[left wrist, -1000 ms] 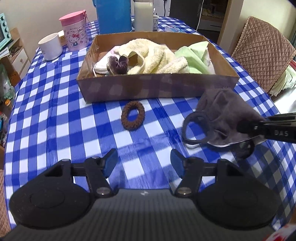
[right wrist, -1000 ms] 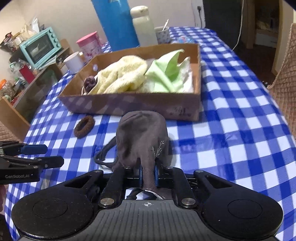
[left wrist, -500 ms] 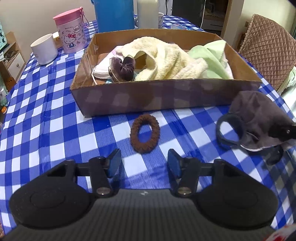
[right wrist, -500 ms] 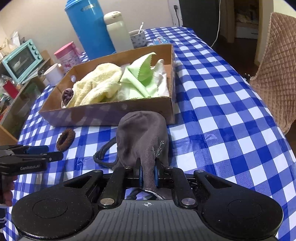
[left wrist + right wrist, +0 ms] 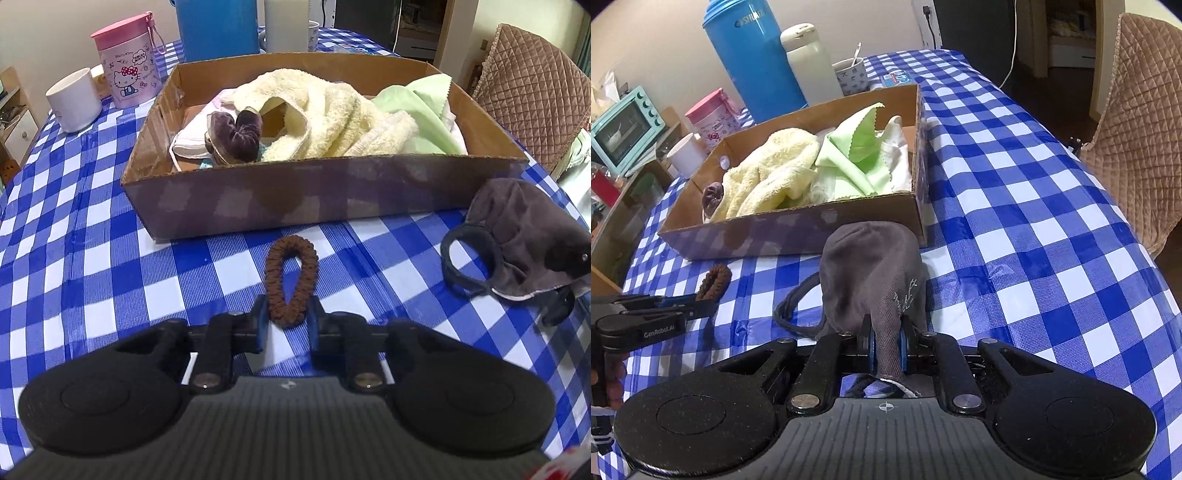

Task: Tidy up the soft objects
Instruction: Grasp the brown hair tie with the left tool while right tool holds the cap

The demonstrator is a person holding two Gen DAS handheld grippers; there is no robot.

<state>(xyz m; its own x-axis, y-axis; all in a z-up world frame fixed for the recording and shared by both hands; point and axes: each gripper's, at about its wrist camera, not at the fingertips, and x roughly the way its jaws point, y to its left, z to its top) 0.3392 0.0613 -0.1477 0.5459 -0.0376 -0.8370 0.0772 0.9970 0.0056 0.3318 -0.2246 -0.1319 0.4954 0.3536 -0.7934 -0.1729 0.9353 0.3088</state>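
A brown hair scrunchie [image 5: 291,243] lies on the blue checked tablecloth in front of the cardboard box [image 5: 325,192]. My left gripper [image 5: 287,314] has its jaws closing on the scrunchie's near end. Their pads squeeze it into a narrow oval. The right wrist view shows the same scrunchie [image 5: 716,280] at the left gripper [image 5: 707,304]. My right gripper [image 5: 886,347] is shut on the near edge of a grey cloth mask [image 5: 871,266], which rests on the table by the box's right corner. The box holds a yellow towel [image 5: 325,110], a green cloth [image 5: 424,107], a purple scrunchie [image 5: 236,136] and a white mask [image 5: 188,140].
Behind the box stand a pink cup [image 5: 127,62], a white mug [image 5: 74,99], a tall blue flask [image 5: 753,55] and a white bottle [image 5: 809,62]. A quilted chair [image 5: 535,81] stands off the table's right edge. A teal toaster oven [image 5: 620,125] sits far left.
My left gripper moved forward and down to the brown scrunchie and narrowed its jaws around it, pinching it from round to oval. The right gripper kept its hold on the grey mask and rolled a little.
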